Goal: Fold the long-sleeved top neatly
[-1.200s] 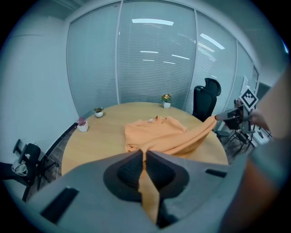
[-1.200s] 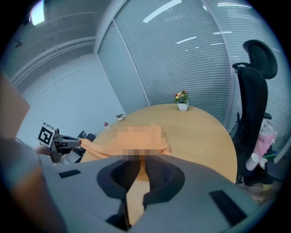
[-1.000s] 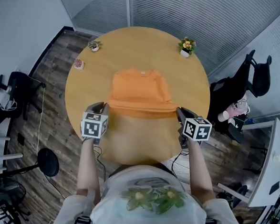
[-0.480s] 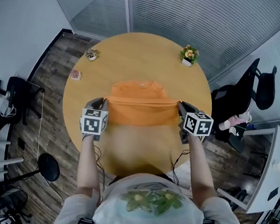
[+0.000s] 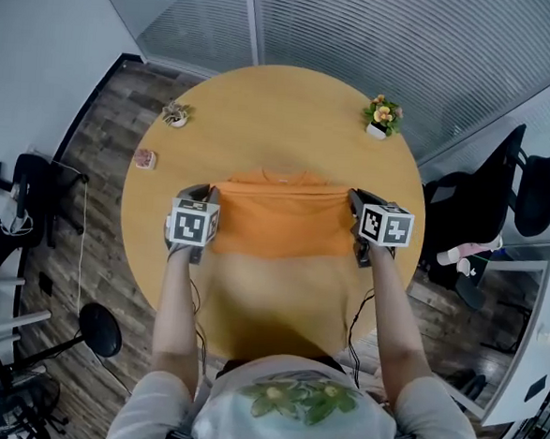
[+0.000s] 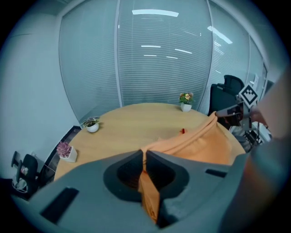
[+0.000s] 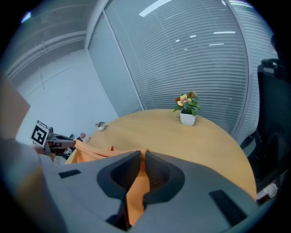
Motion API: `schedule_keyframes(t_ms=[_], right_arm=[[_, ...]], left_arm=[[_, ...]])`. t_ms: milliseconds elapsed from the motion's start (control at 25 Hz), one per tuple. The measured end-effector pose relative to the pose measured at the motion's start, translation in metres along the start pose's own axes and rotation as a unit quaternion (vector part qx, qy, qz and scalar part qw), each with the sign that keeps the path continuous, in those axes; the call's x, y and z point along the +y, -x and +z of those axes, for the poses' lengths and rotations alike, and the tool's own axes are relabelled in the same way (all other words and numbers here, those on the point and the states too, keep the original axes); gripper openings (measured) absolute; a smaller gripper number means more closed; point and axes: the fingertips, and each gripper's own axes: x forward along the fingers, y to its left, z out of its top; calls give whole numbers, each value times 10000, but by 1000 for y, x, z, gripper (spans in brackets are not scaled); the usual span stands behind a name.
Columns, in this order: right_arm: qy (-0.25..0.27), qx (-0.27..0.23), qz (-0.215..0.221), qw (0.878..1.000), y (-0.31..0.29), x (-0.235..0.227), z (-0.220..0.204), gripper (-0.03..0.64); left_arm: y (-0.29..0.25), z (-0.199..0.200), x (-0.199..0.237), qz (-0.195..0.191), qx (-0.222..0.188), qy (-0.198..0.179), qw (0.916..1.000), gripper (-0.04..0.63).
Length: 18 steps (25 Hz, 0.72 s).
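Carrying the near edge of the top (image 5: 279, 222) away from the person: over the last second both grippers have travelled across the bench (image 5: 283, 111) toward the collar, so the doubled cloth now covers most of the garment at mid-bench and only the neckline shows beyond it. The fold looks nearly complete; lowering and release remain. Left hand-held gripper (image 5: 207, 193) and right hand-held gripper (image 5: 354, 197) are each clenched on a corner of orange cloth. Both forearms reach forward in parallel, grippers tilted downward, the edge taut between them.
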Motion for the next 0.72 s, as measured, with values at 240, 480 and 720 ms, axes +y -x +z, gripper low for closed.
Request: schedule_keyframes(t_ms=[240,480,720], right_arm=[[-46,557,-228,9982,-45,-22,-14,43],[-319,973,-288,9943,-79,-38,-33,43],[-365,978,-202,9943,-98,-45,-32,89]], left_arm=[[-44,-5,4,-81,541,-14,9985,23],[-79,-15,9,51,957,-142,9953,23],[-97,-18,20,54,1129,469,9925,40]])
